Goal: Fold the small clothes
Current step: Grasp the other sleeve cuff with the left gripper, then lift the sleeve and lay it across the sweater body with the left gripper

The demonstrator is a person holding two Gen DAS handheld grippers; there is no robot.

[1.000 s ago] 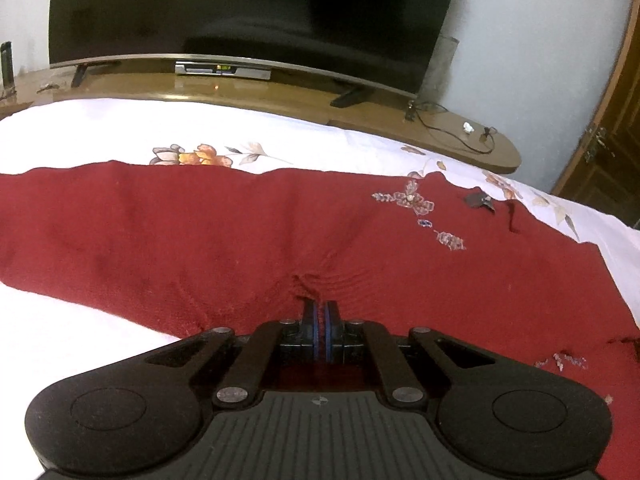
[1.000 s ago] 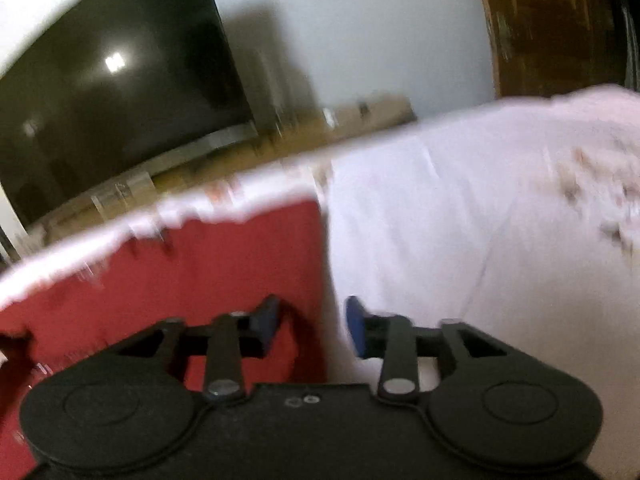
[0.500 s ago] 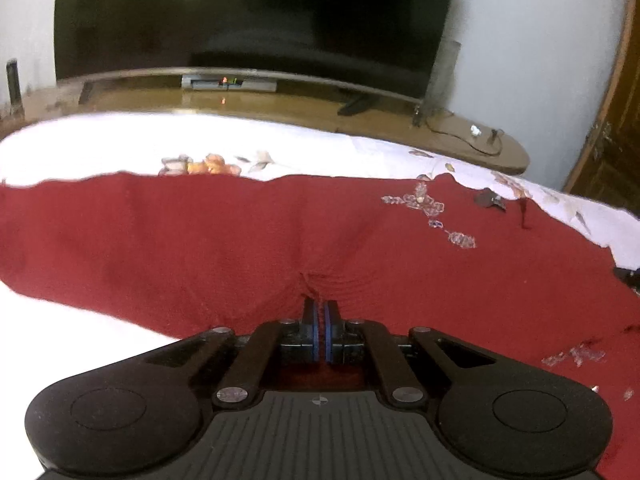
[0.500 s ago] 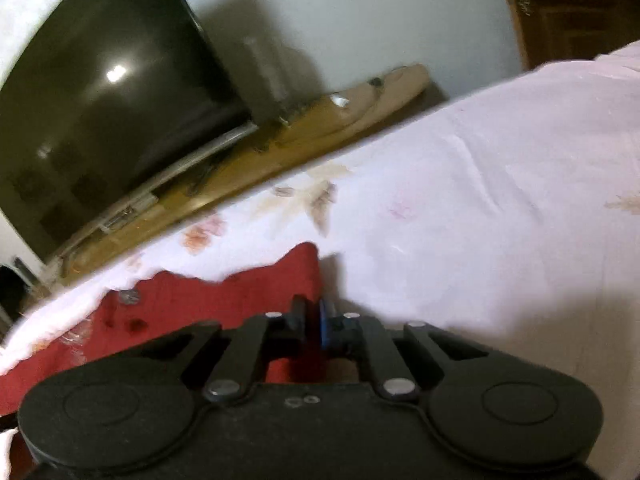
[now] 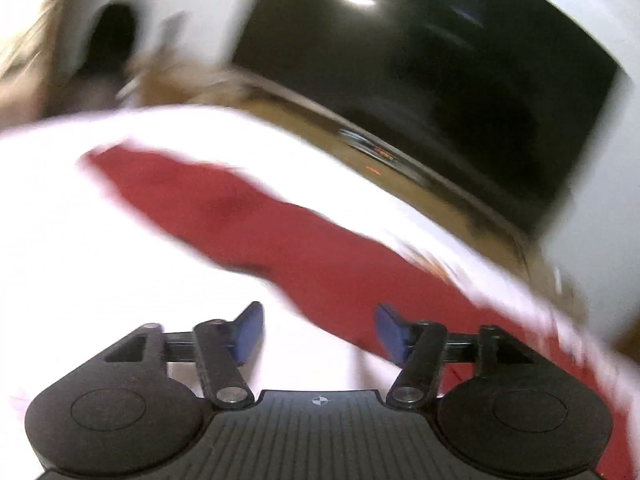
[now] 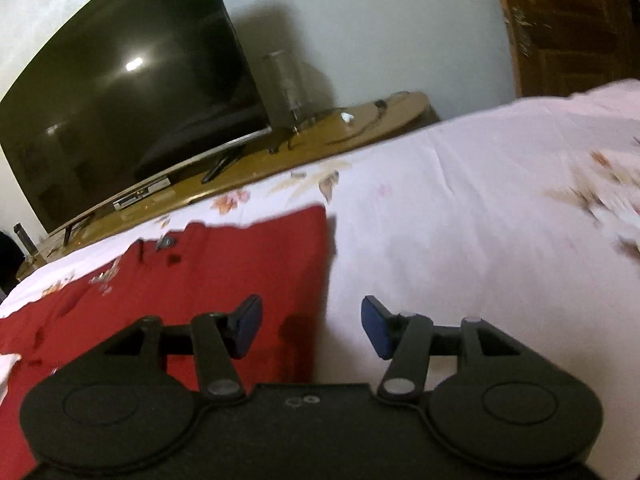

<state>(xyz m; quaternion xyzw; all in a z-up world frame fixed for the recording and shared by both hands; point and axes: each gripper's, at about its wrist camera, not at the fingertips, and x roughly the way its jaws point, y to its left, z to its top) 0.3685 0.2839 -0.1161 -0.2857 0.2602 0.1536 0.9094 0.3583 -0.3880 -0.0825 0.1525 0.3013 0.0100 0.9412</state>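
A dark red knitted garment [image 5: 280, 232] lies spread on a white flowered bedsheet [image 5: 80, 240]; the left wrist view is blurred and tilted. My left gripper [image 5: 316, 330] hovers over the garment's near edge, its jaws opening, the cloth lying below them and not pinched. In the right wrist view the garment [image 6: 224, 264] ends in a straight right edge. My right gripper [image 6: 310, 326] stands over that edge, jaws opening, its blue pads [image 6: 376, 330] apart and free of the cloth.
A large dark television [image 6: 120, 100] stands on a low wooden stand [image 6: 320, 140] beyond the bed, with a glass vase [image 6: 284, 88] and cables on it. A brown wooden door [image 6: 568, 20] is at the far right. Bare sheet [image 6: 480, 220] stretches right of the garment.
Both grippers were shut on the red cloth half a second ago and now stand apart, the cloth released. The left view has swung toward the garment's left end and rolled.
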